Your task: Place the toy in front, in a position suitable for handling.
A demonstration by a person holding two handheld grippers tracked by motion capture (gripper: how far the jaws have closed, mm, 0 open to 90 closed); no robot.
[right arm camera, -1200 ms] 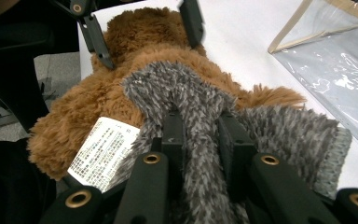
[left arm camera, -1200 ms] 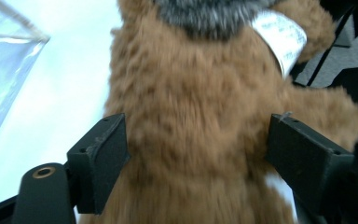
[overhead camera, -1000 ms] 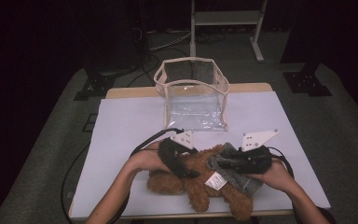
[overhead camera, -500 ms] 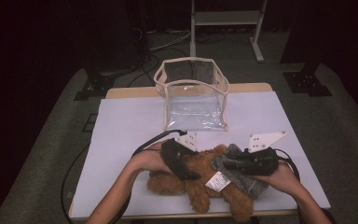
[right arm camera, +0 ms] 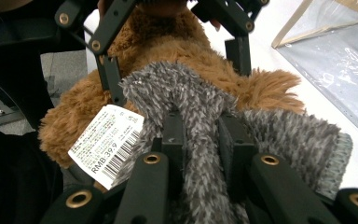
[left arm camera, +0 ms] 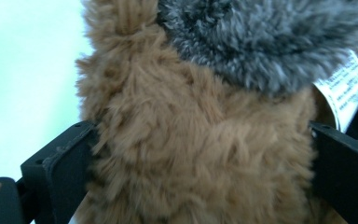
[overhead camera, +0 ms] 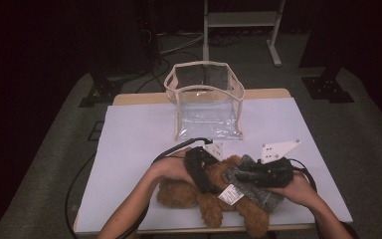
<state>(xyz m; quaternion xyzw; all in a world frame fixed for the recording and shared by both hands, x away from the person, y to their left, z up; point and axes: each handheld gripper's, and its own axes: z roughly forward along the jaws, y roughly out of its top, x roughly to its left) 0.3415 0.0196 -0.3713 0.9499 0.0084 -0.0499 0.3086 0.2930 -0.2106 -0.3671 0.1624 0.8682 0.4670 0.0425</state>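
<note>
A brown plush toy lies near the table's front edge, with a grey fuzzy knit piece and a white barcode tag on it. My left gripper straddles the toy's brown body. Its jaws have just been opening and now stand wide, one on each side of the fur, without squeezing it. My right gripper comes in from the right and is shut on a fold of the grey knit. The tag hangs just left of the right gripper's jaws.
A clear plastic bag with beige trim stands open at the back middle of the white table. Cables trail off the table's left front. A grey three-cornered plate tops the right gripper.
My left gripper has shifted a little to the right, over the plush toy, and its jaws have spread. The right hand has stayed put with the grey knit.
</note>
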